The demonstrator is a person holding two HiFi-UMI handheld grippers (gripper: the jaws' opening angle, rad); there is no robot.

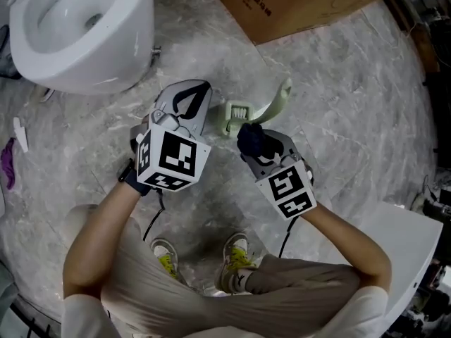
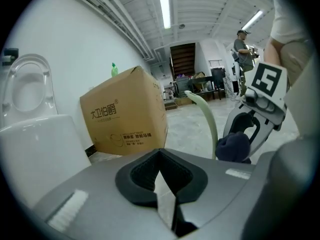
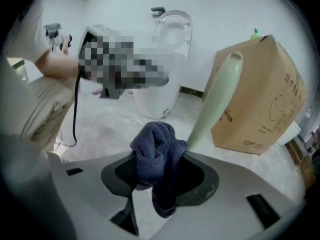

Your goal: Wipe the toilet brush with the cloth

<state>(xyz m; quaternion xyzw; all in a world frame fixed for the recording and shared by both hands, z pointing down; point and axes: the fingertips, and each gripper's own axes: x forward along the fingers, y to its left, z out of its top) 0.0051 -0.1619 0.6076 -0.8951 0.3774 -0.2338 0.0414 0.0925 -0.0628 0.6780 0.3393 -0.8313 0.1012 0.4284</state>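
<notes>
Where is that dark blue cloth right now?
The dark blue cloth sits just right of centre in the head view, pinched in the right gripper, close beside the pale green toilet brush.

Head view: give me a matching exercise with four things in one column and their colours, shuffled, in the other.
Things:
1. toilet
2. box
3. cloth
4. brush

Colours:
A. pale green
B. white
C. dark blue
D. brown

Pairs: 1-B, 2-D, 3-C, 4-A.
</notes>
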